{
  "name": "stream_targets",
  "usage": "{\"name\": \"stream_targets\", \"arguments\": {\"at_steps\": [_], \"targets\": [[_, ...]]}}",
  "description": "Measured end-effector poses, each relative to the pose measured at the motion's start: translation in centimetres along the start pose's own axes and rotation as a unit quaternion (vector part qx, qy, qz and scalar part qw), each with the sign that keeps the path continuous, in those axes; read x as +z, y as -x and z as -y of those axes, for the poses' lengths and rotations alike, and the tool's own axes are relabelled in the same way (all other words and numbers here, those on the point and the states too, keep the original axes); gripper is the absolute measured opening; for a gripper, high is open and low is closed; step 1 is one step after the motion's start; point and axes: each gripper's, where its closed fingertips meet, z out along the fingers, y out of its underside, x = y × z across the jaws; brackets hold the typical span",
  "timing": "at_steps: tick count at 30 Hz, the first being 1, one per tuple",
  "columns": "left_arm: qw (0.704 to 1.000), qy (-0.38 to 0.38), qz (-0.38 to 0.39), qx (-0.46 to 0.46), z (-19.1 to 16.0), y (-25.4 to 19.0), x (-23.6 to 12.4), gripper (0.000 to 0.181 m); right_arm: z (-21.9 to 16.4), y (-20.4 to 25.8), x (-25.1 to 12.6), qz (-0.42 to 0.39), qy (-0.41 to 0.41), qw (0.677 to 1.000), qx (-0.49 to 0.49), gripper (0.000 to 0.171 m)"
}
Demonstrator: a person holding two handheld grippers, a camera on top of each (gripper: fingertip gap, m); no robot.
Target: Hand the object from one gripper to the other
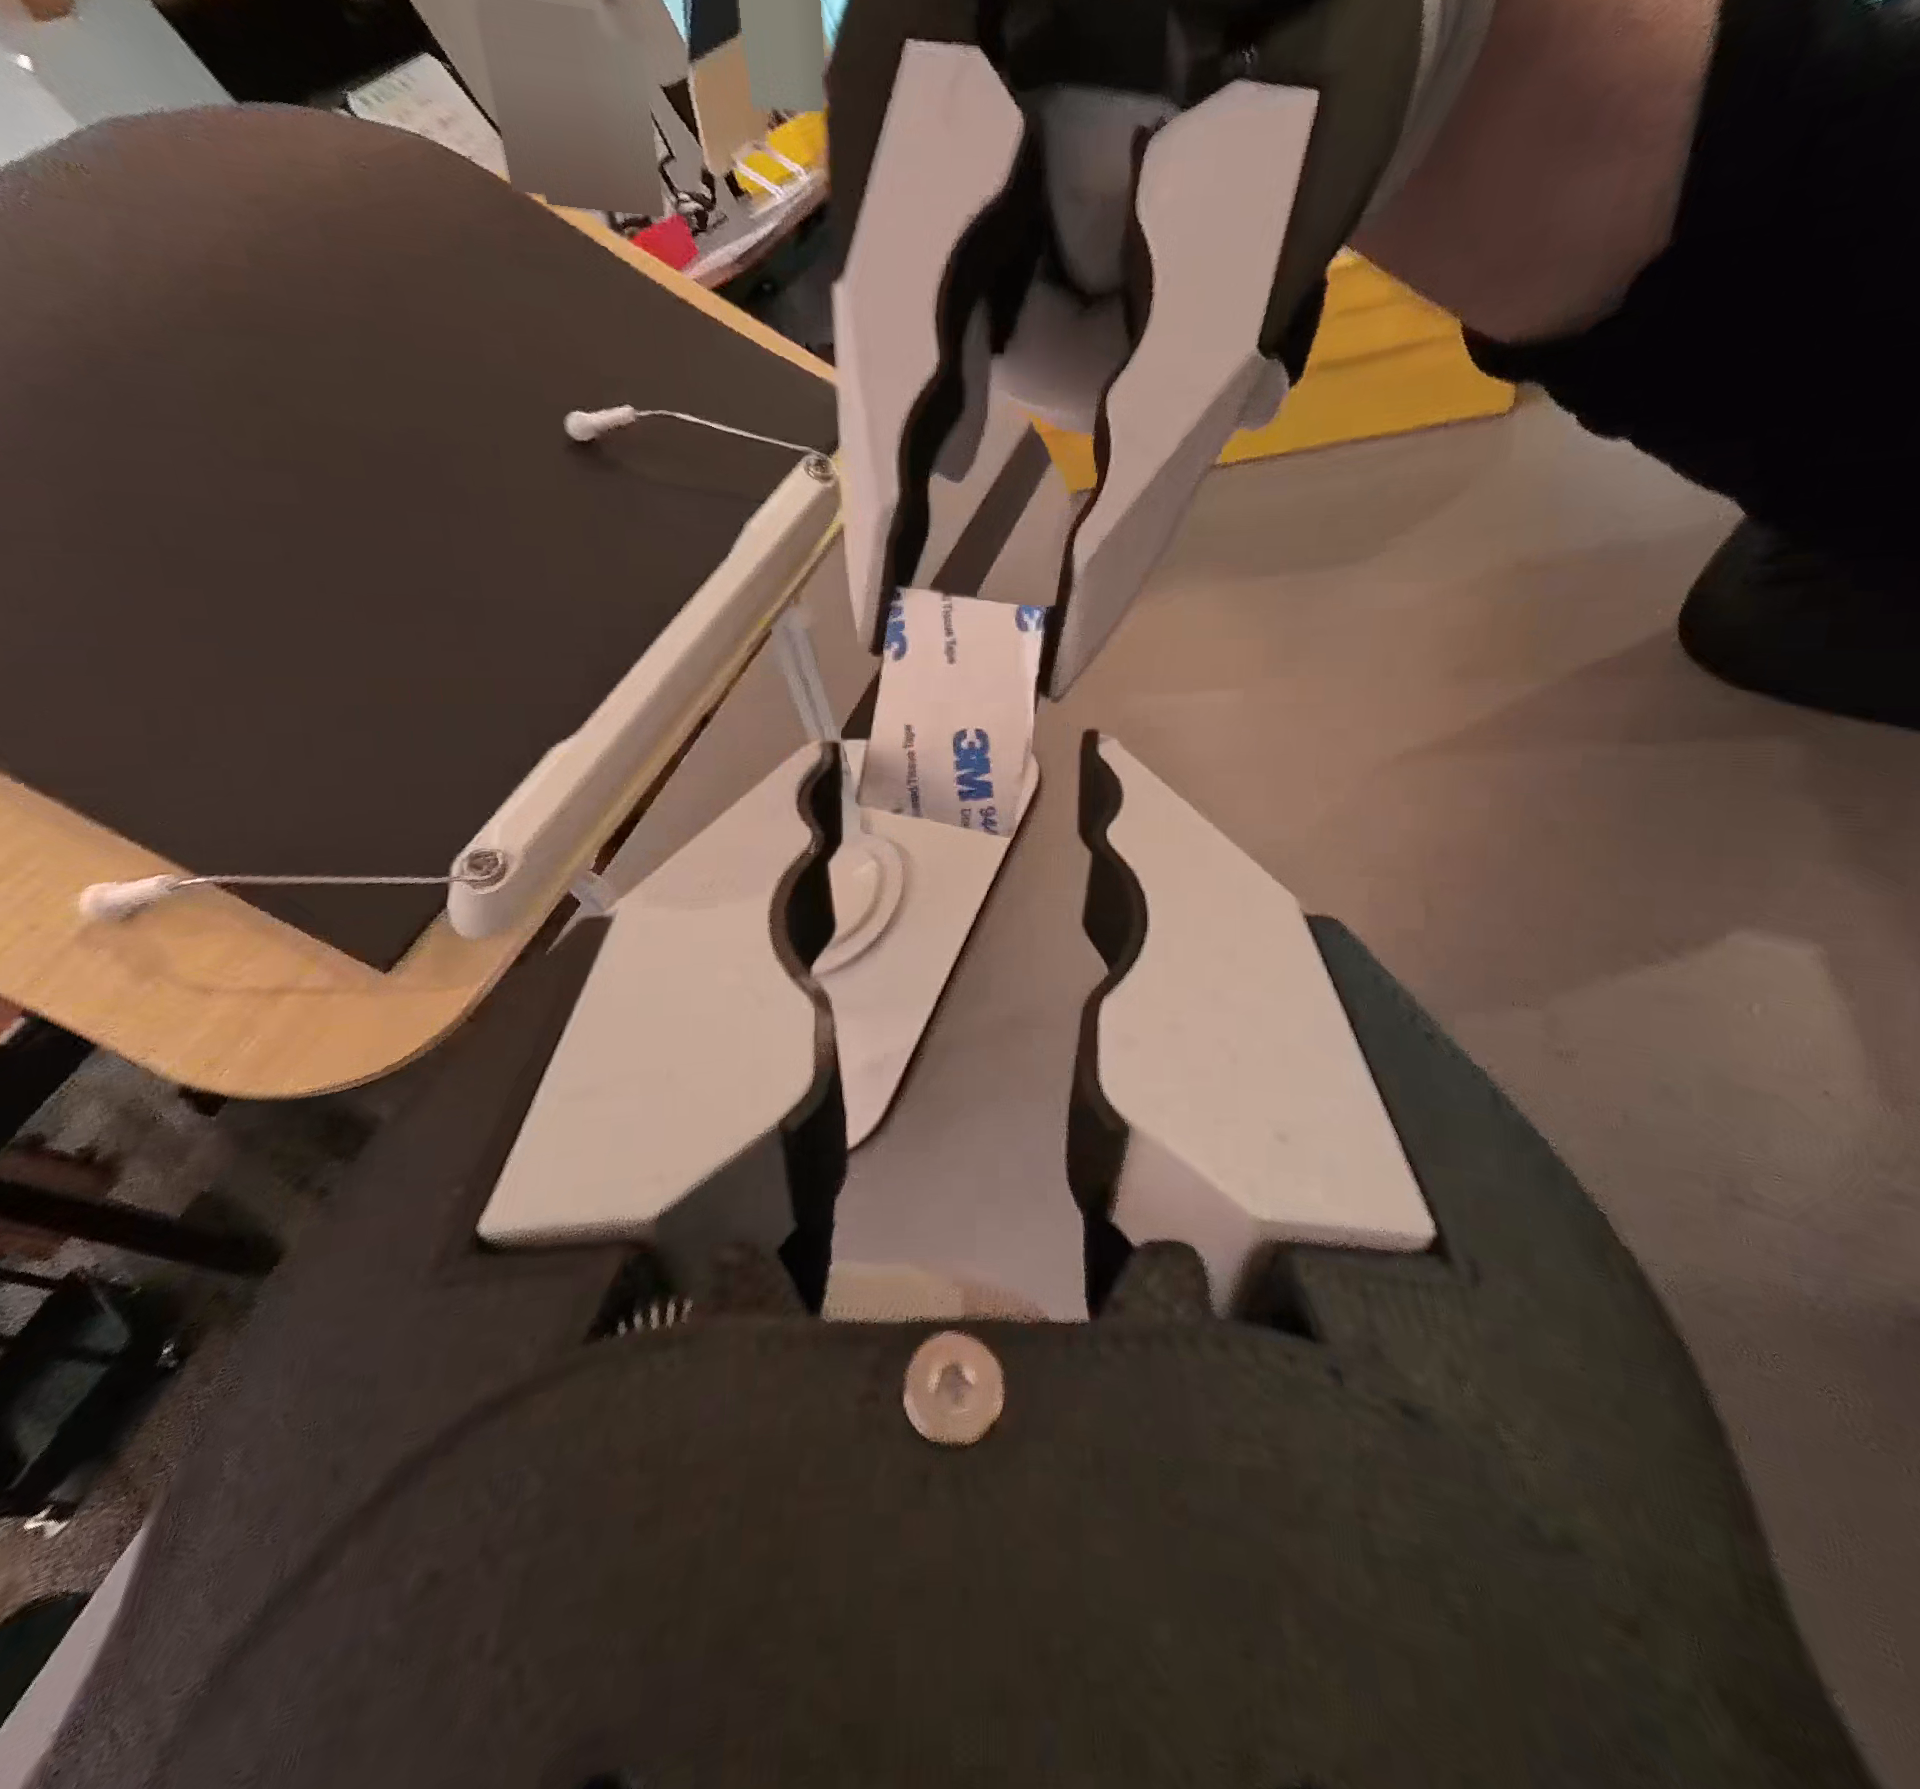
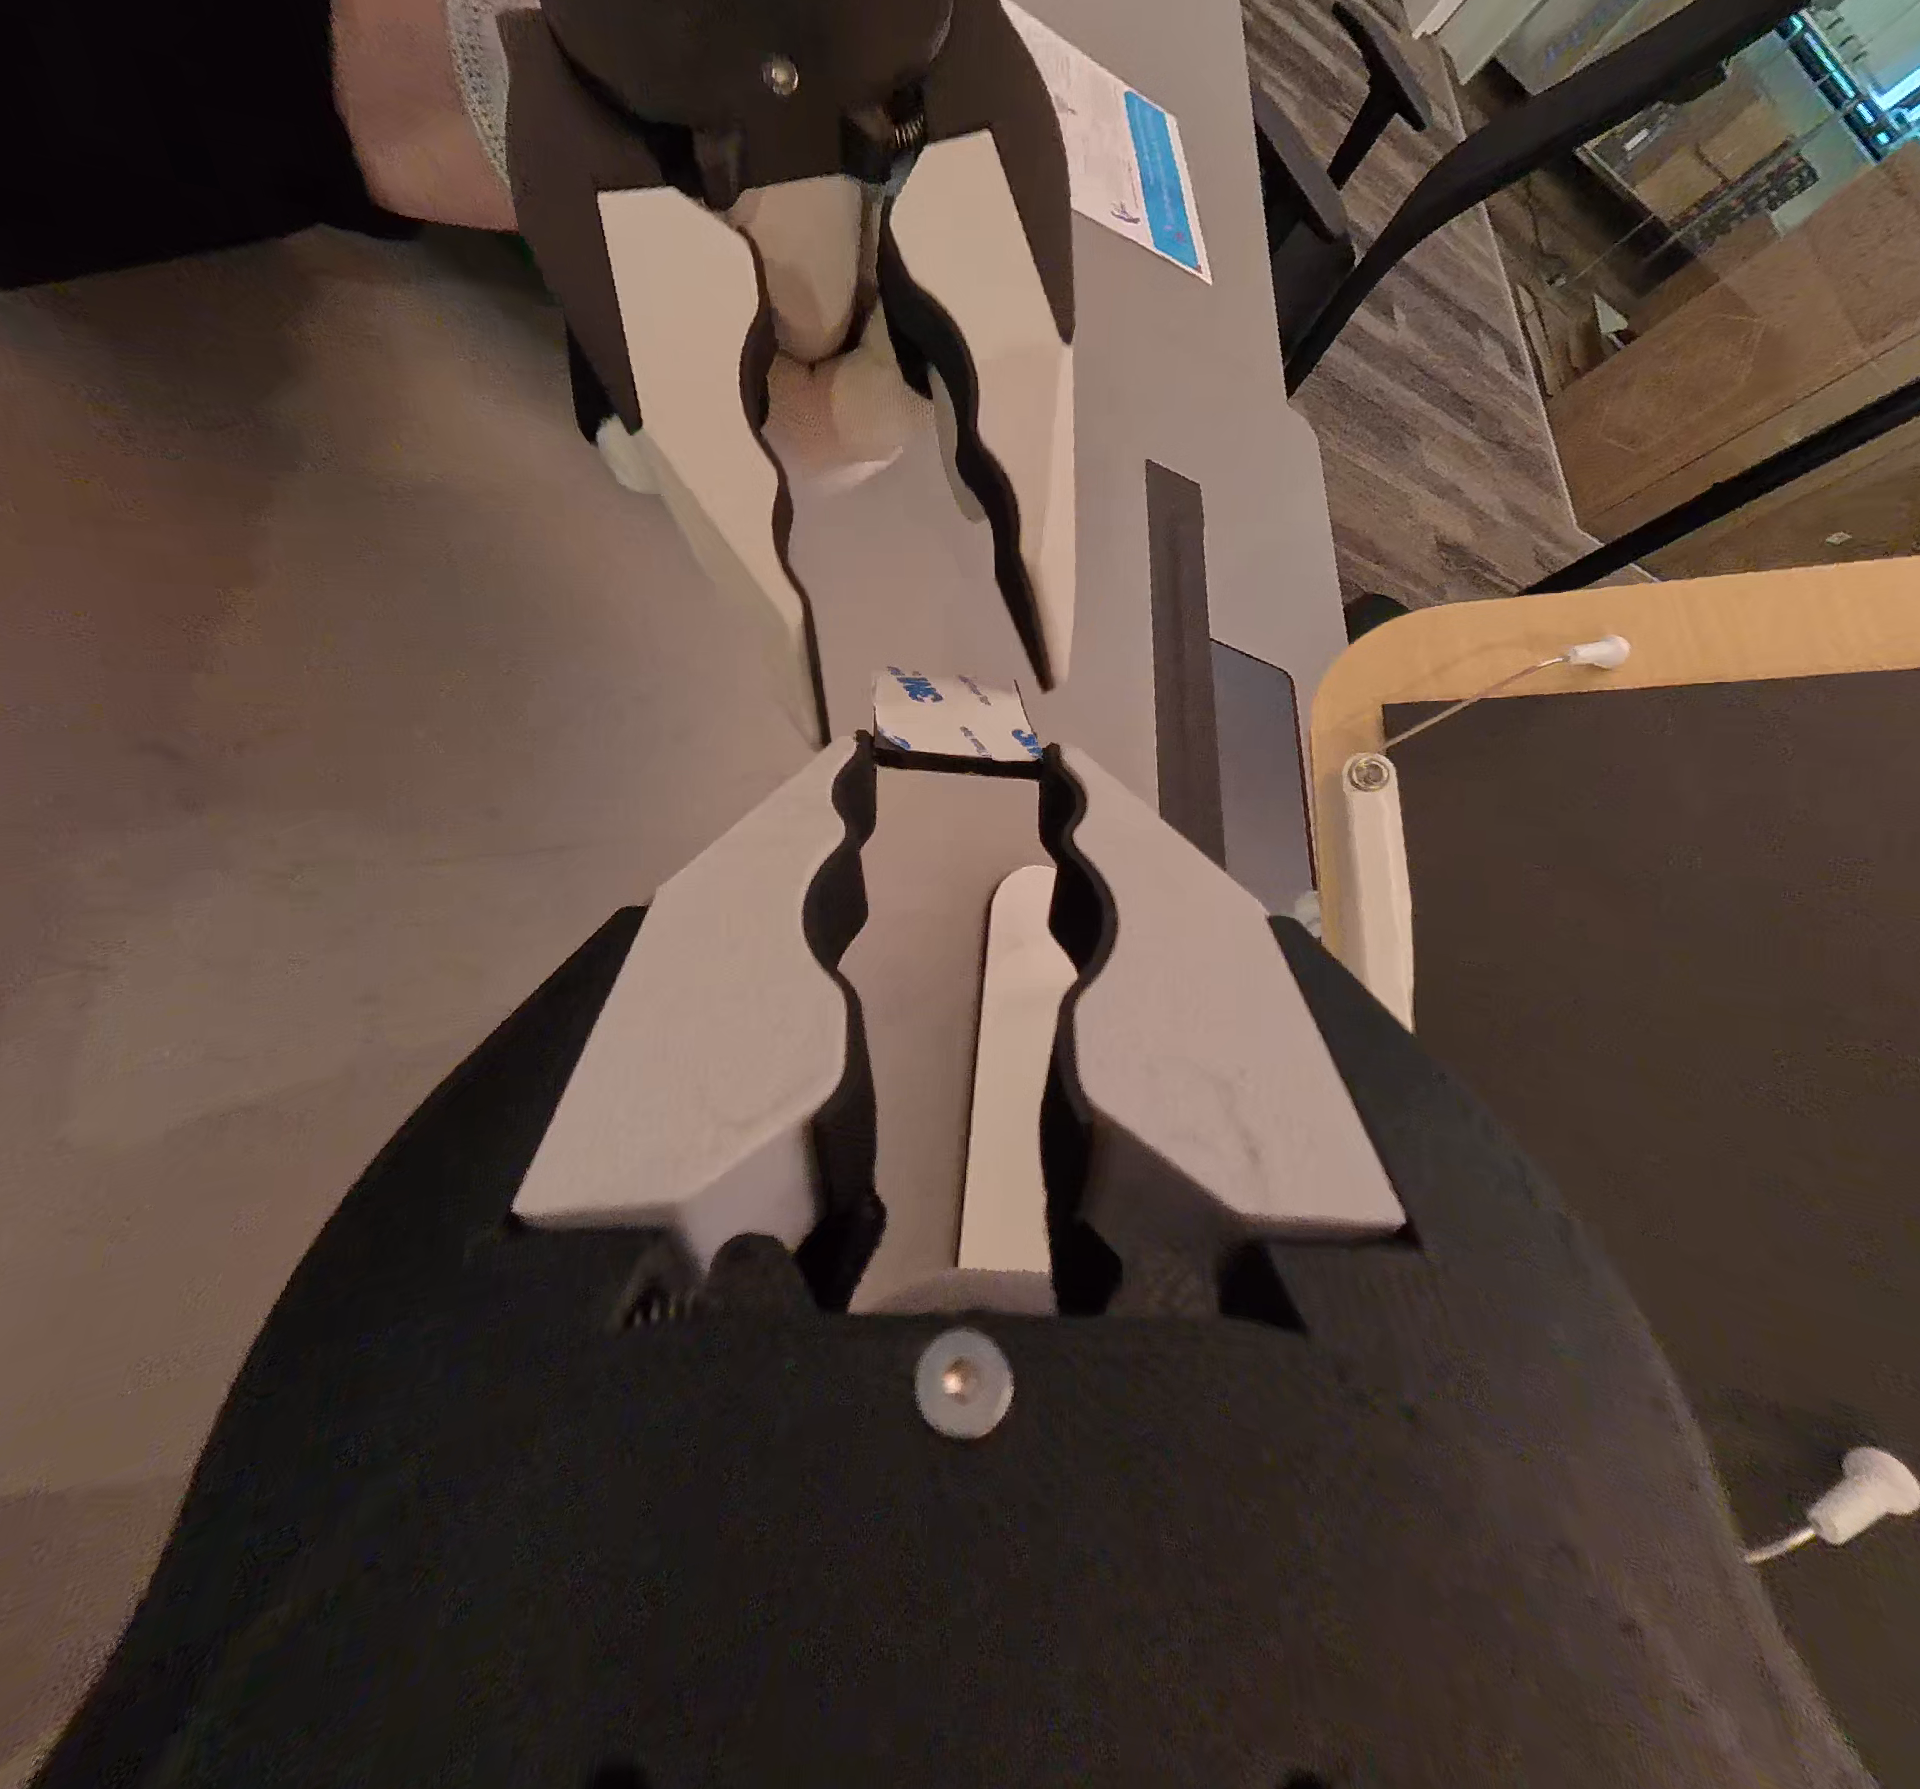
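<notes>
Two grippers nose to nose over the grey table [image 2: 312,700]. The right gripper [image 2: 956,752] is pinching a small white pad [image 2: 945,705] at its very tips, each finger pressed on one side edge. In the right wrist view that puts the pad dead centre of the frame, poking upward past the tips.

The left gripper [image 1: 961,752] is spread wide, holding nothing. In its own view the pad sits just above centre and straight ahead, with its free end reaching down to the mouth of those open fingers. The pad's long side seems to run along the line joining the two grippers, so a short straight push forward should do it. The left is the one to close.

Writing? The pad's backing carries blue print, which I leave unread. A sheet of paper [image 2: 1143,170] with a blue band lies upper right in the right wrist view, too small to make out.
</notes>
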Motion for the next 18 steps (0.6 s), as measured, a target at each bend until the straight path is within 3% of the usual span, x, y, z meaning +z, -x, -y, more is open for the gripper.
{"name": "stream_targets", "arguments": {"at_steps": [5, 12, 18], "targets": [[1.000, 0.003, 0.009, 0.011, -0.3, -0.1, 0.5, 0.031, 0.2, 0.5, 0.0, 0.010, -0.004, 1.000, -0.007, 0.029], [1.000, 0.006, 0.021, 0.022, -0.4, 0.2, 0.6, 0.031, 0.1, 0.2, 0.1, 0.002, 0.001, 1.000, -0.010, 0.029], [0.998, -0.033, 0.021, -0.054, 0.5, 1.4, 0.0, 0.030, 0.2, -0.4, 0.0, -0.029, 0.009, 0.999, -0.036, 0.053]]}}
